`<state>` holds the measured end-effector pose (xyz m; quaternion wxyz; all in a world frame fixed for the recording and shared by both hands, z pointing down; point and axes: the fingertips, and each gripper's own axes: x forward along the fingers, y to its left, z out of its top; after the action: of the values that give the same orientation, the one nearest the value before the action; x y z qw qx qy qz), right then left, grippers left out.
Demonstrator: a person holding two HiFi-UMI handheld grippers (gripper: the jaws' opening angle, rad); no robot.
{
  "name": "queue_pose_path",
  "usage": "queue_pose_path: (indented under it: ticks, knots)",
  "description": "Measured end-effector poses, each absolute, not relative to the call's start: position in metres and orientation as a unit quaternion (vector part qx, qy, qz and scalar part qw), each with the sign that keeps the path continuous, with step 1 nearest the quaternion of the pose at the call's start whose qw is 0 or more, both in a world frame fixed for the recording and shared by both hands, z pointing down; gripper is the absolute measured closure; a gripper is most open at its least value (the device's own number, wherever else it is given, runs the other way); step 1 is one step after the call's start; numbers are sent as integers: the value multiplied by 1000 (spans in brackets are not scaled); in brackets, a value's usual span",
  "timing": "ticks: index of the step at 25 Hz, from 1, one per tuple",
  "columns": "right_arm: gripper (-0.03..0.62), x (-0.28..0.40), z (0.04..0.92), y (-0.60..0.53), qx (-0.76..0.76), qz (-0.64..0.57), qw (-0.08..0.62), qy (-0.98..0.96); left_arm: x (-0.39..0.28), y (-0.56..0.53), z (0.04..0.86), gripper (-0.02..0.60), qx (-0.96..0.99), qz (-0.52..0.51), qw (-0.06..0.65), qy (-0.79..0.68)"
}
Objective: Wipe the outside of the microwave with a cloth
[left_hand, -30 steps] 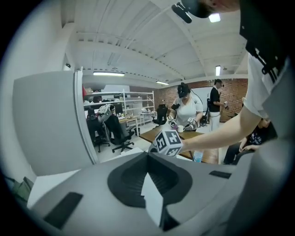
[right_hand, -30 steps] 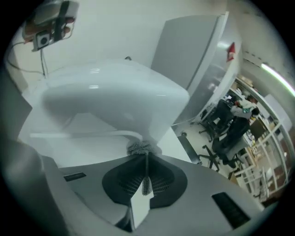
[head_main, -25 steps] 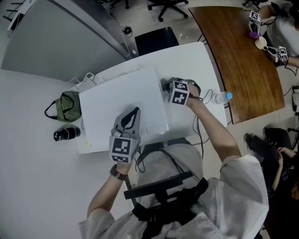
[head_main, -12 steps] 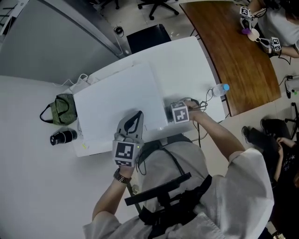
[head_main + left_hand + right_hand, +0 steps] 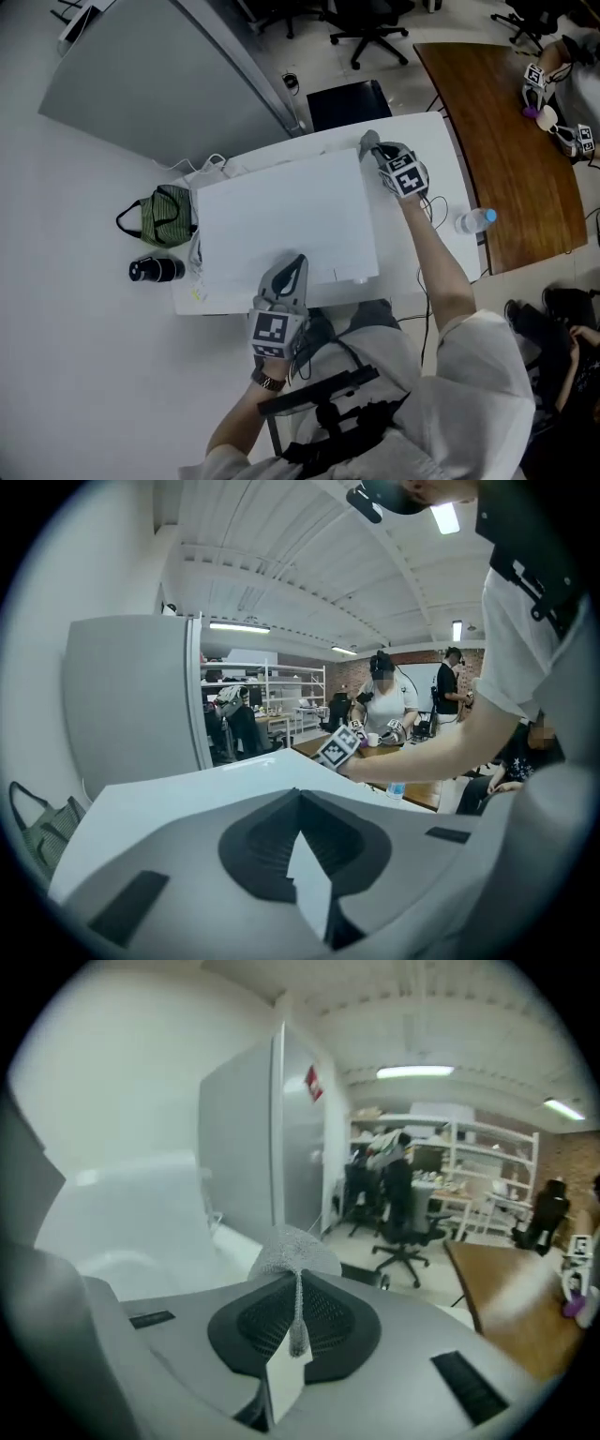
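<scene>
Jaws of the right gripper (image 5: 380, 155) are pinched tight on the cloth (image 5: 292, 1252), which bulges just ahead of their tips at the far corner of the microwave (image 5: 281, 220). Its white casing stretches away to their left. The left gripper (image 5: 295, 267) has its jaws together and empty, over the near edge.

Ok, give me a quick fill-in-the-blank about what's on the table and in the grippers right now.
1. The right gripper, at the microwave's far corner, is shut on a grey ____.
2. The bag beside the microwave is ____ in colour.
3. The water bottle has a ____ cap.

Missing words: cloth; green; blue
</scene>
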<state>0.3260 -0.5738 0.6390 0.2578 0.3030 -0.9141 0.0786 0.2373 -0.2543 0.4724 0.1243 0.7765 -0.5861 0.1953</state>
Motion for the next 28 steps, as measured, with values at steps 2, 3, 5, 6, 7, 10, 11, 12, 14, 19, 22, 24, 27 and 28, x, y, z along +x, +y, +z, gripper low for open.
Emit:
queue_pose_path:
  ticks: [2,3,5,6,7,10,11,12,14,19,22,24,27,28]
  knots:
    - [574,348,579,-552,362,65,185,-911,224,-245,469,554,777,190,118,-589]
    - [574,355,551,-530,380,51,164,-909,216,-239,466,554,777,183,115,-591]
    - [574,357,501,-472,401,26,141,-905,198,-221,458,554,778,160,108,-598]
    - [574,354,483,-437,407,16,134,-903,190,-206,456,554,779,149,108,-600]
    - [574,349,469,-402,413,8,128,-902,180,-189,456,554,780,140,107,-600]
    - [574,325,449,-299,438,-5,109,-892,150,-133,459,554,793,122,95,-589]
    - [574,314,448,-266,448,-4,105,-888,139,-113,461,554,799,114,94,-583]
    - [574,302,450,-234,456,0,101,-884,127,-91,464,554,805,105,96,-576]
    - [574,270,453,-172,462,12,97,-882,100,-44,470,554,814,90,101,-565]
    - [574,199,452,-32,451,14,115,-885,43,57,489,554,829,73,110,-543]
    - [574,178,445,11,458,14,110,-882,32,91,479,554,835,51,103,-538]
    - [574,162,445,31,448,19,103,-888,26,106,476,554,832,37,99,-544]
    - [574,151,444,50,434,23,97,-895,19,118,469,554,816,14,107,-567]
    - [574,150,442,54,430,25,94,-897,17,121,467,554,810,10,111,-575]
